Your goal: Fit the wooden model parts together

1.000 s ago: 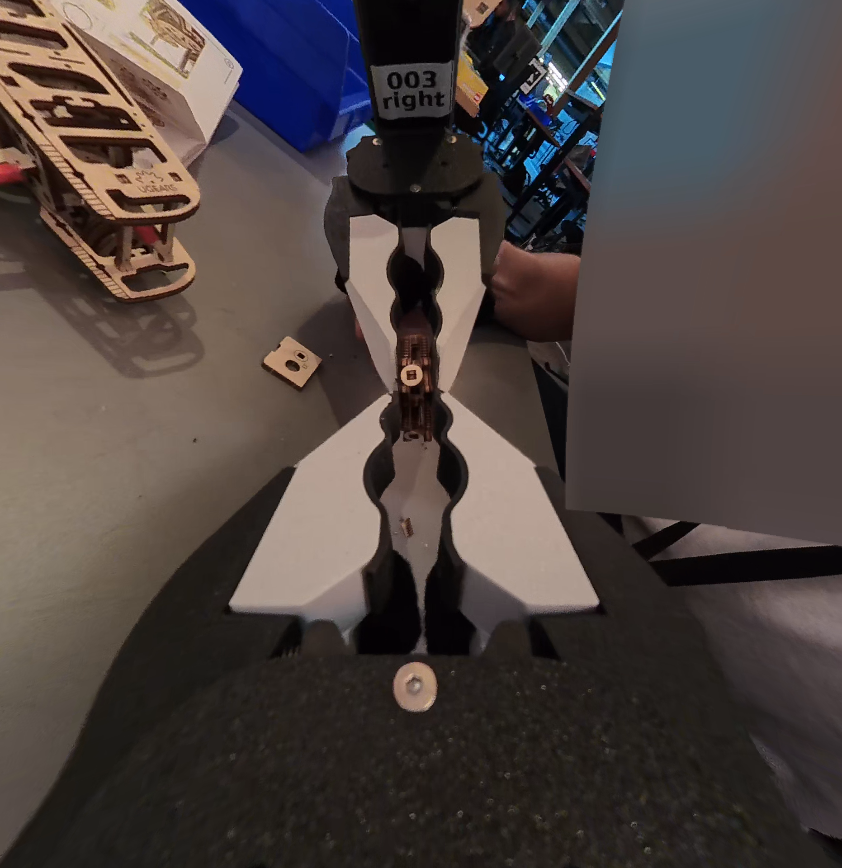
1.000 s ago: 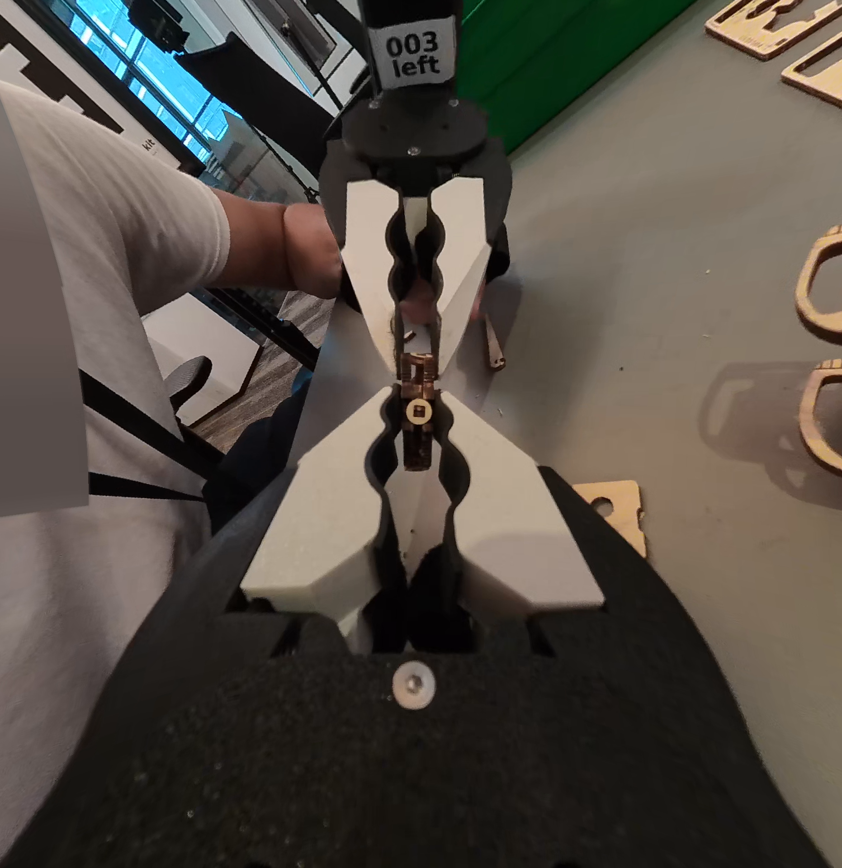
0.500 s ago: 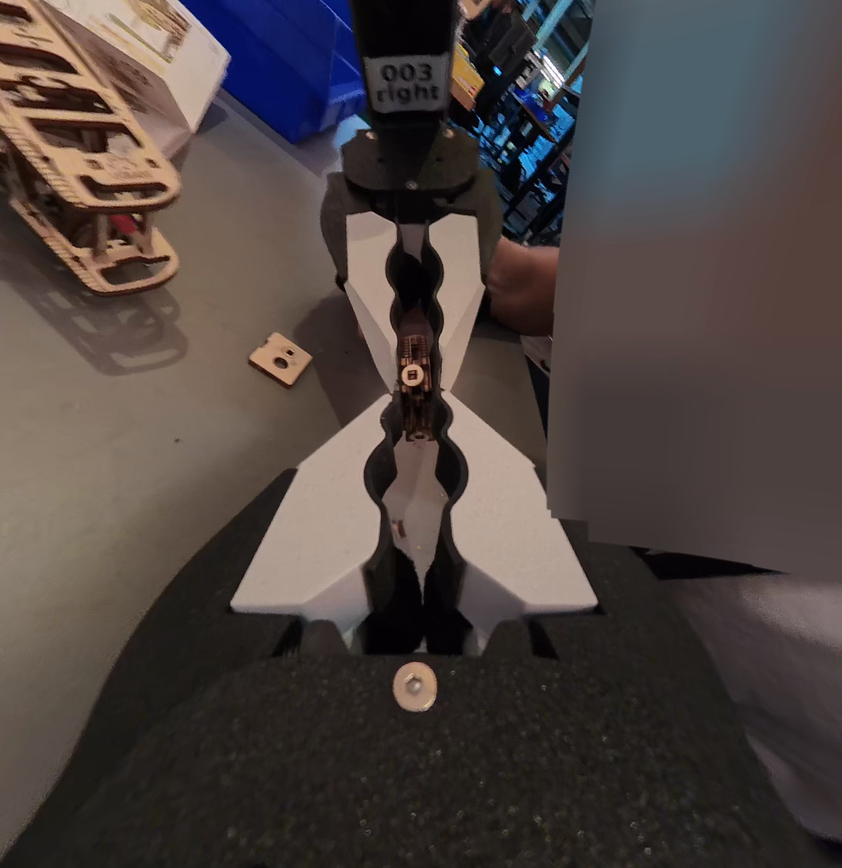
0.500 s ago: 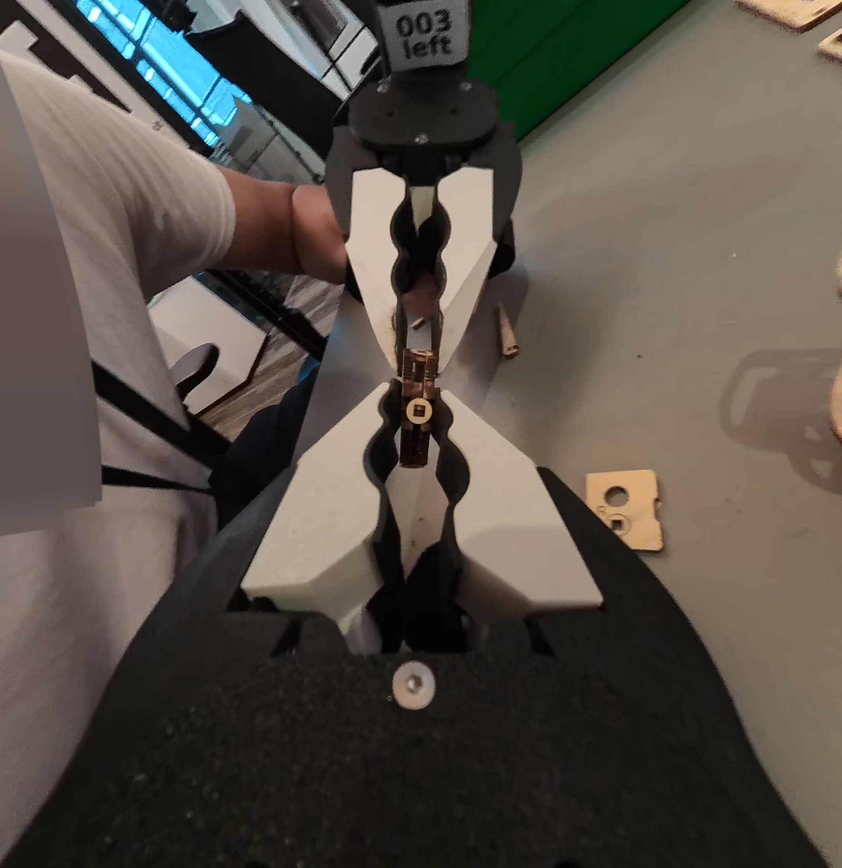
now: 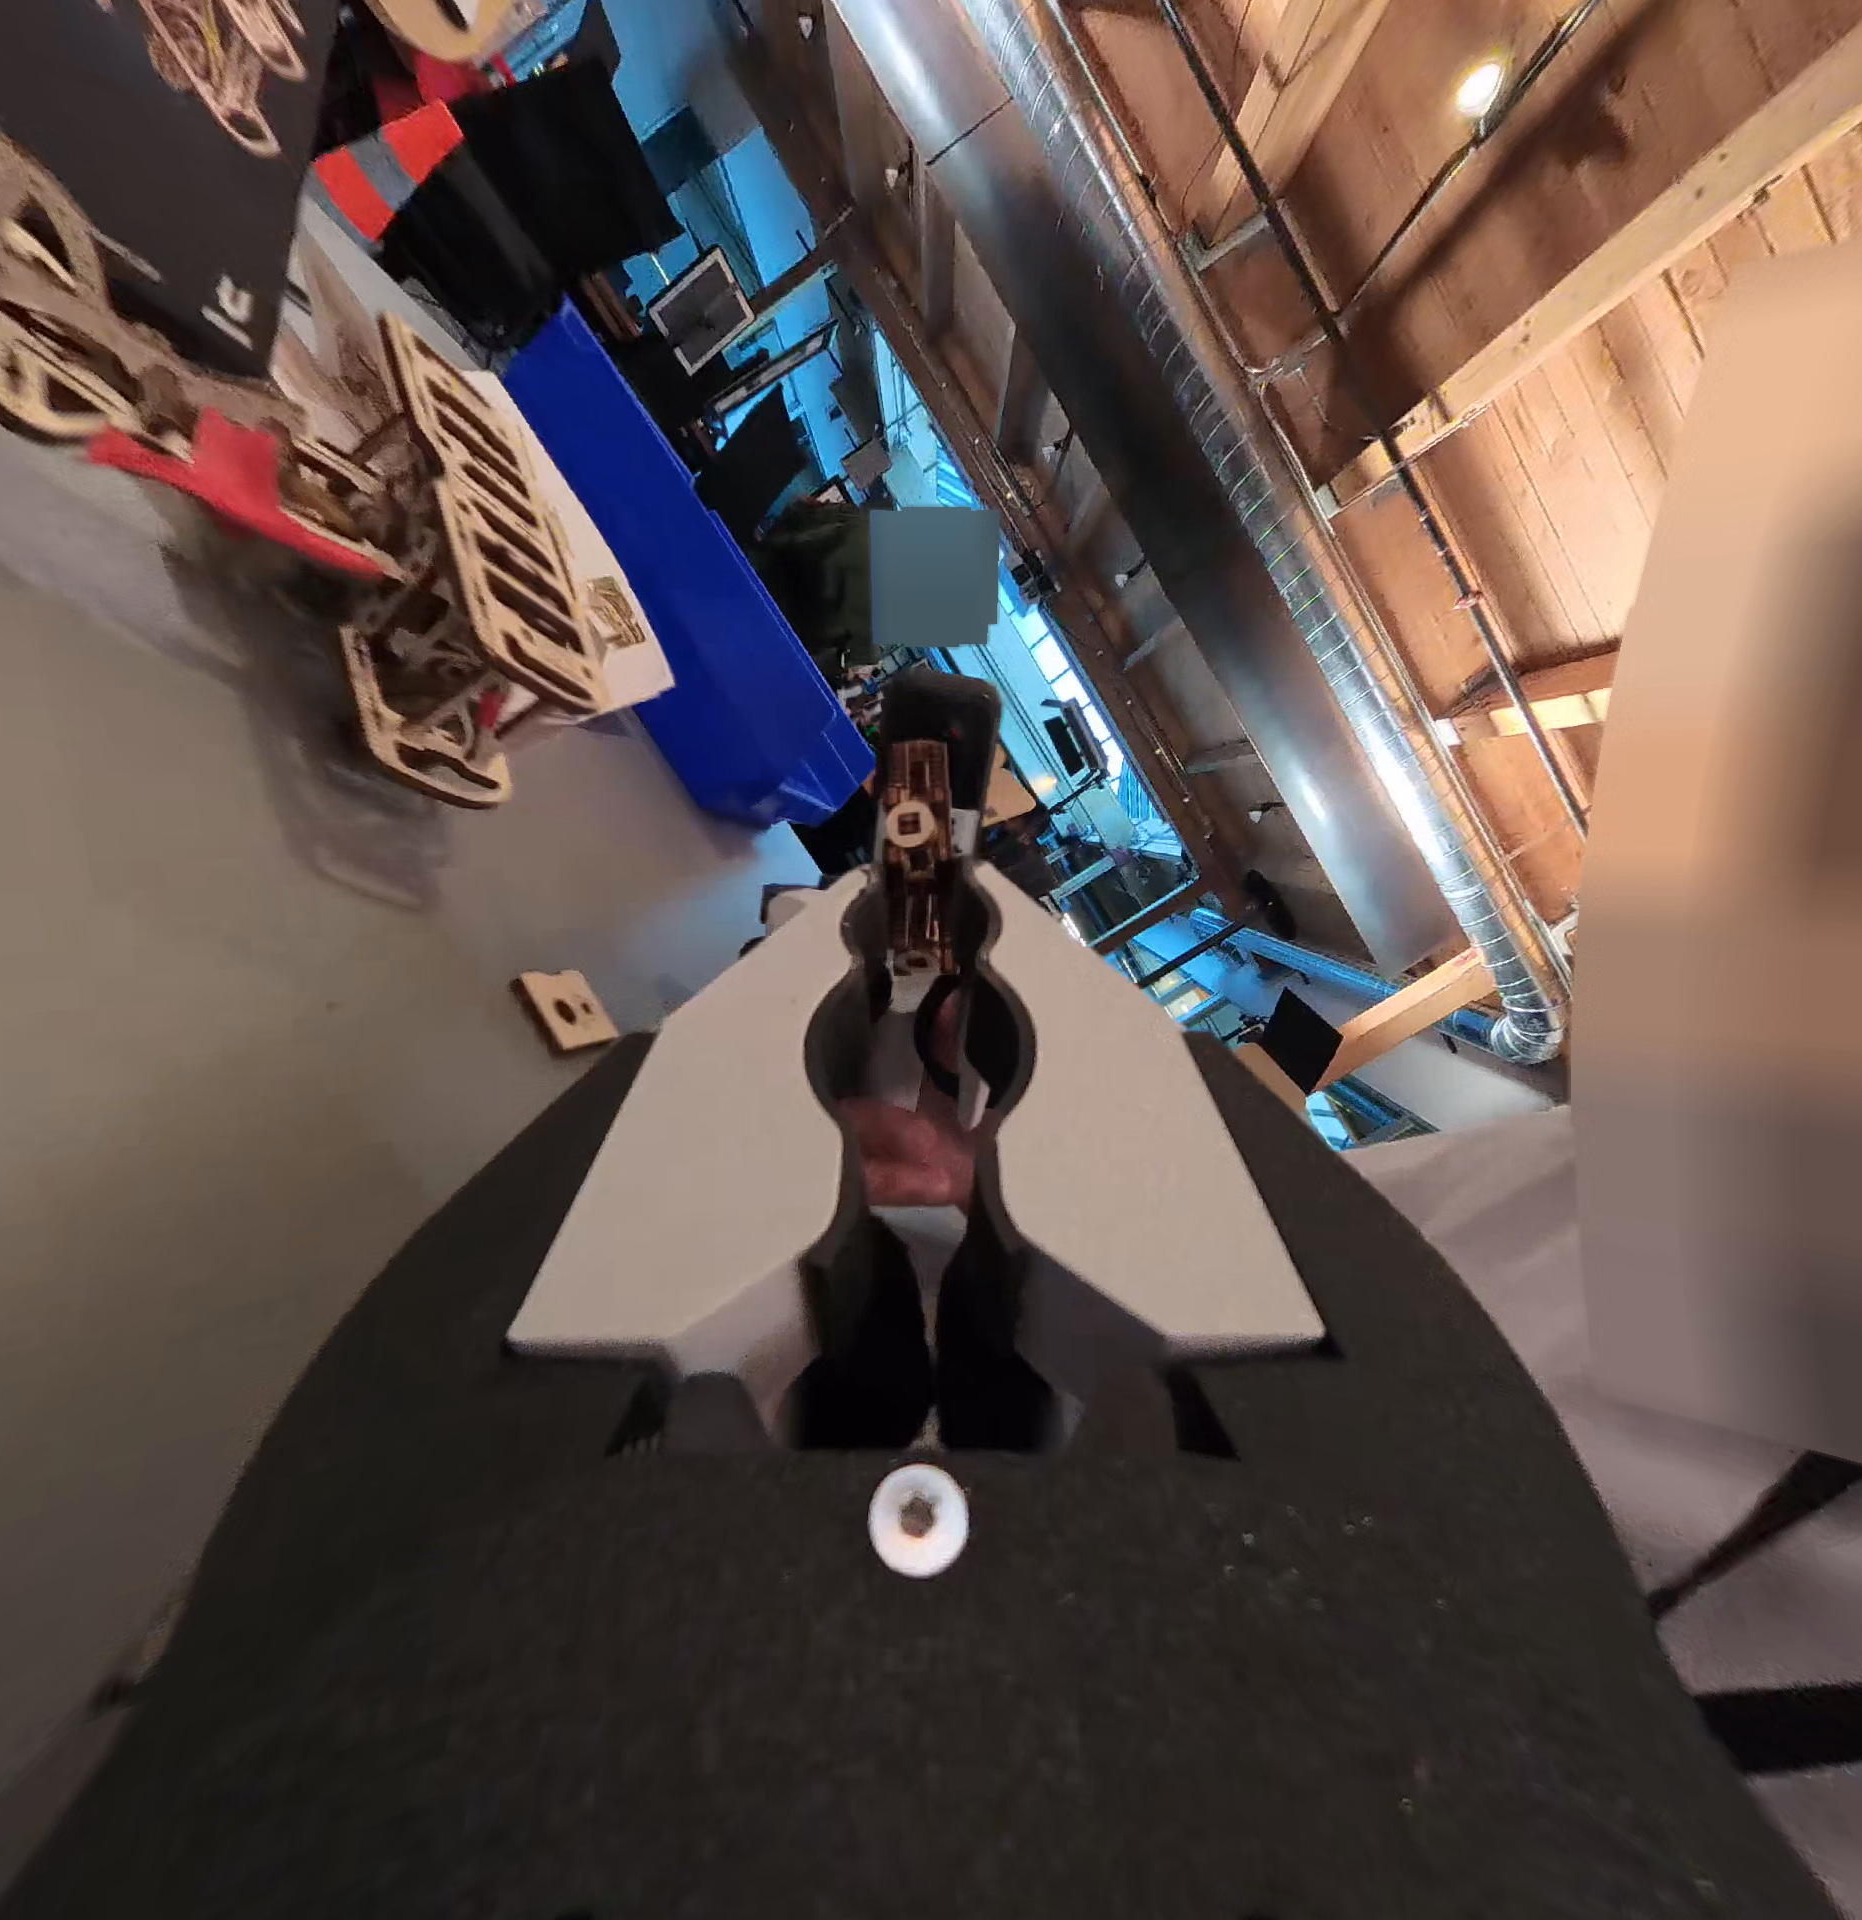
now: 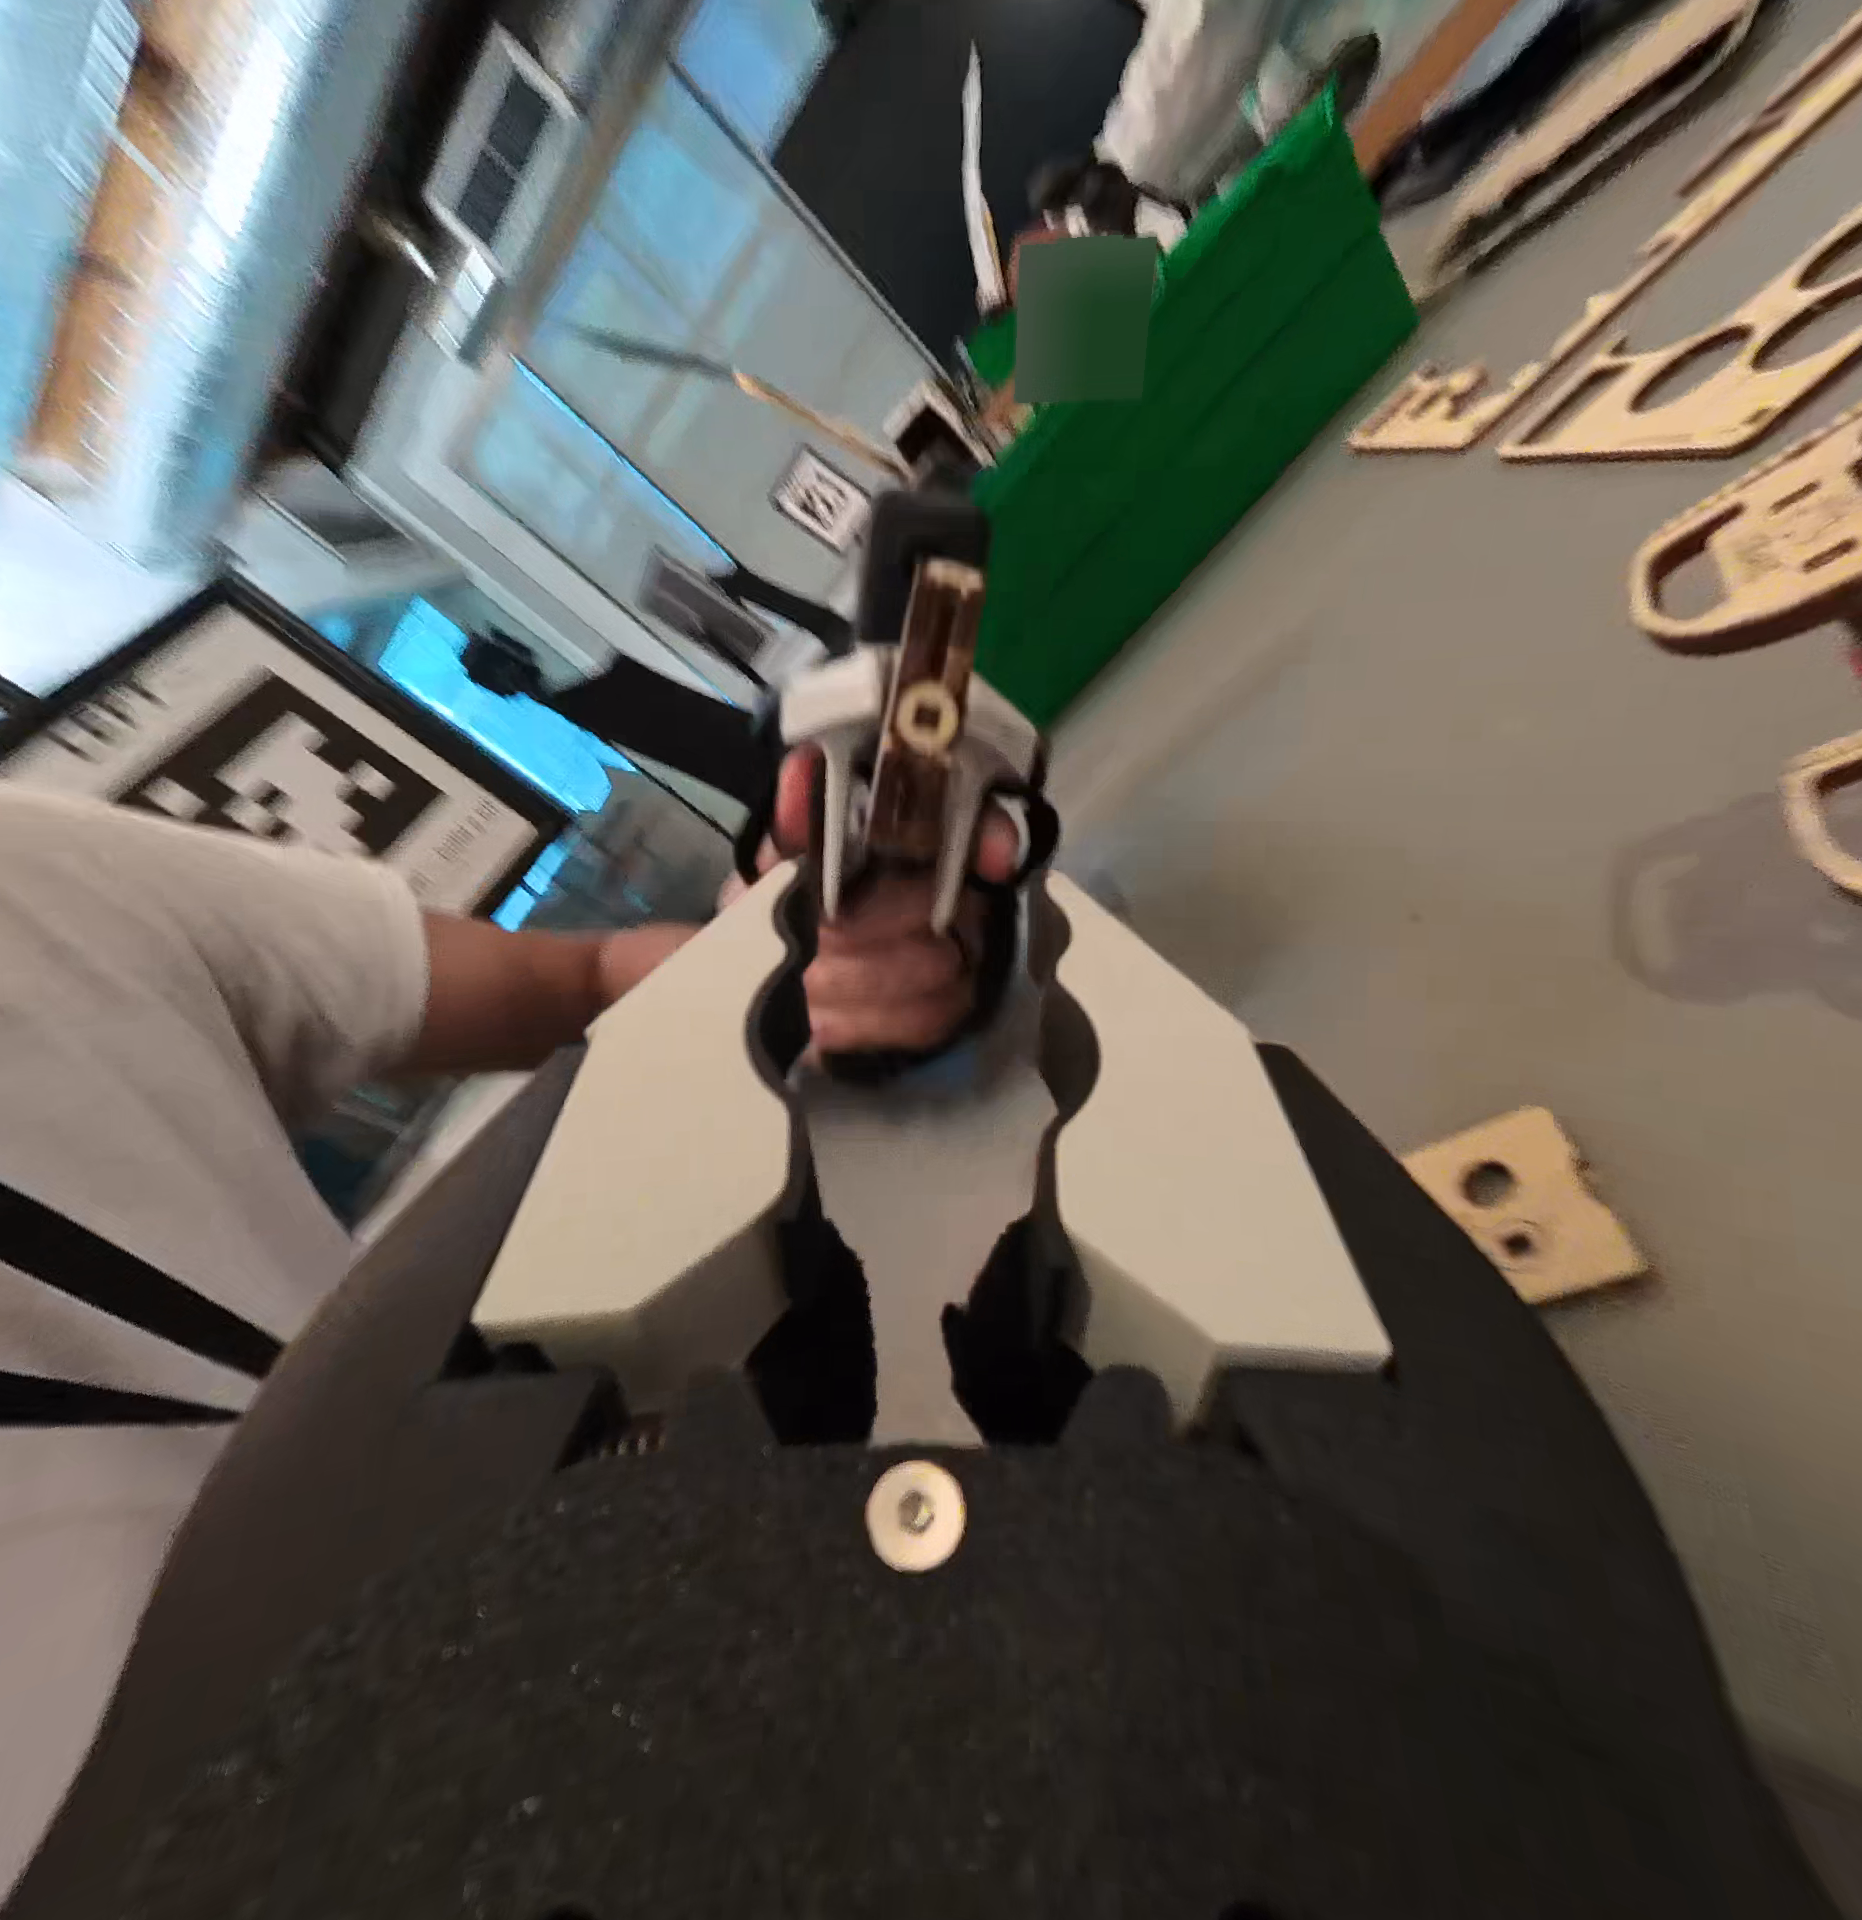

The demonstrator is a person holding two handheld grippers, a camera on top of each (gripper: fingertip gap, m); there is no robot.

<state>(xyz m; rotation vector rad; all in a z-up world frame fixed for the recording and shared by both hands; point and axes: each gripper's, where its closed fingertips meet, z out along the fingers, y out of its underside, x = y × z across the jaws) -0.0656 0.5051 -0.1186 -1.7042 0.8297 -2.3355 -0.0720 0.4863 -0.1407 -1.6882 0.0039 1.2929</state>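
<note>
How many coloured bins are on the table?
2. A blue bin stands at the far side of the table in the left wrist view; a green bin in the right wrist view. Others may sit out of frame.

The wooden model part [image 5: 914, 862] is pale tan with dark brown edges, held between light grey fingers [image 5: 719, 1122] on a speckled black body. Far left sit a deep blue bin [image 5: 688, 582] and a tan, red-accented model [image 5: 428, 582]. On the right wrist view, a bright green bin [image 6: 1166, 436] stands far off over the grey table [image 6: 1374, 831], and a black-and-white square-patterned board [image 6: 283, 769] shows at left.
</note>
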